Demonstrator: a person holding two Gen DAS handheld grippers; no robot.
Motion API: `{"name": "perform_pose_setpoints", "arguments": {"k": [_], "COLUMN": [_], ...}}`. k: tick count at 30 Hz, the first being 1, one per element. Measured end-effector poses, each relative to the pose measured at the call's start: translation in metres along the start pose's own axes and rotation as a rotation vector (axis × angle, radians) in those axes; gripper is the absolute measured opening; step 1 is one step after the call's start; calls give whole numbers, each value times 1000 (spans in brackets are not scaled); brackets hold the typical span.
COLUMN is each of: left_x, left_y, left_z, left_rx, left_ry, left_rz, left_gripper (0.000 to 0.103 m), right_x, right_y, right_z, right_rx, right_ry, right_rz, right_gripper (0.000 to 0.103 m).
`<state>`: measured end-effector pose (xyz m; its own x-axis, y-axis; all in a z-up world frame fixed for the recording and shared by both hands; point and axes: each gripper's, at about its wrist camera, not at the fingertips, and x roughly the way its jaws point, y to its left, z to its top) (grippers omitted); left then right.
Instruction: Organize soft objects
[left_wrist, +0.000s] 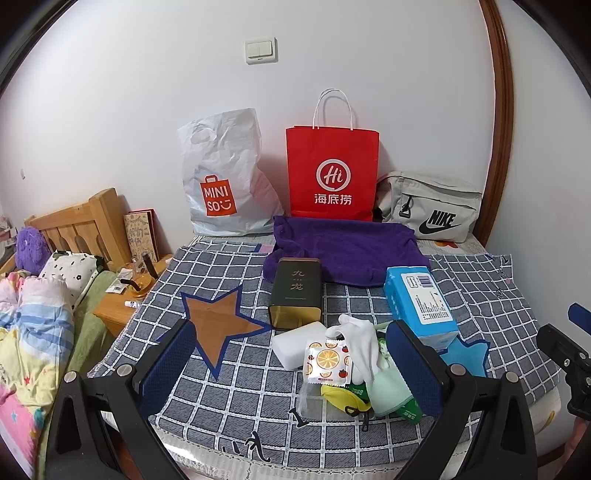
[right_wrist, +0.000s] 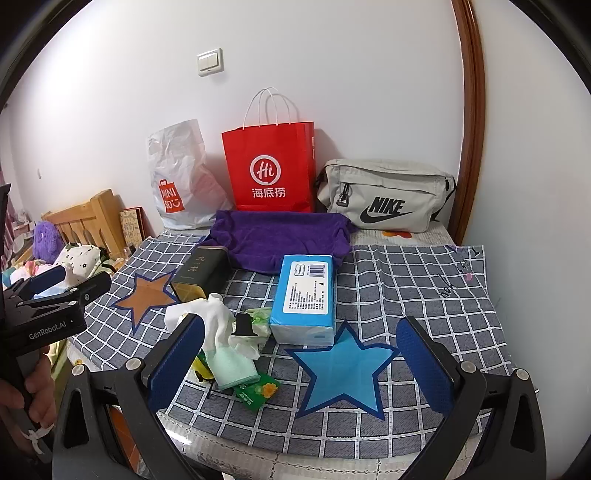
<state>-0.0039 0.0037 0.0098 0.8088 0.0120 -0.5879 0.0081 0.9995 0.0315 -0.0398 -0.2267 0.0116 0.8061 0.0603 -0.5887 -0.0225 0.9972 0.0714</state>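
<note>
A heap of small soft items lies near the front of the checkered cloth (left_wrist: 229, 391): a white glove (left_wrist: 356, 343) (right_wrist: 214, 314), a mint cloth (left_wrist: 388, 387) (right_wrist: 231, 365), a yellow pouch (left_wrist: 343, 398), an orange-print packet (left_wrist: 325, 360) and a white sponge block (left_wrist: 295, 339). Behind them are a blue tissue pack (right_wrist: 304, 291), a dark tin (left_wrist: 295, 295) and a purple towel (left_wrist: 351, 251). My left gripper (left_wrist: 291, 365) hangs open in front of the heap and holds nothing. Open and empty too, my right gripper (right_wrist: 301, 360) frames a blue star patch (right_wrist: 341, 373).
A white Miniso bag (left_wrist: 221, 184), a red paper bag (left_wrist: 332, 173) and a grey Nike bag (right_wrist: 384, 195) stand against the back wall. A brown star patch (left_wrist: 218, 321) lies left of the heap. A nightstand (left_wrist: 118, 306) and a bed with bedding (left_wrist: 33, 332) are further left.
</note>
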Motion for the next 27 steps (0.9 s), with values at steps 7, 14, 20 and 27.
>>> {"name": "perform_pose_setpoints", "arguments": {"k": [7, 14, 20, 27], "left_x": [1, 22, 56, 89], "left_y": [1, 2, 15, 33], "left_z": [2, 1, -10, -25], "left_rx": [3, -6, -41, -65], "left_ry": [3, 40, 108, 164], "left_rz": [-10, -14, 14, 46], "left_gripper": [103, 103, 103, 103], "right_x": [3, 20, 50, 94], "right_y": [0, -1, 2, 18], "right_z": [-1, -1, -10, -21], "right_rx": [3, 10, -3, -56], "right_ry": [1, 23, 79, 156], "right_rz": [8, 23, 41, 76], "right_gripper": [103, 103, 102, 92]}}
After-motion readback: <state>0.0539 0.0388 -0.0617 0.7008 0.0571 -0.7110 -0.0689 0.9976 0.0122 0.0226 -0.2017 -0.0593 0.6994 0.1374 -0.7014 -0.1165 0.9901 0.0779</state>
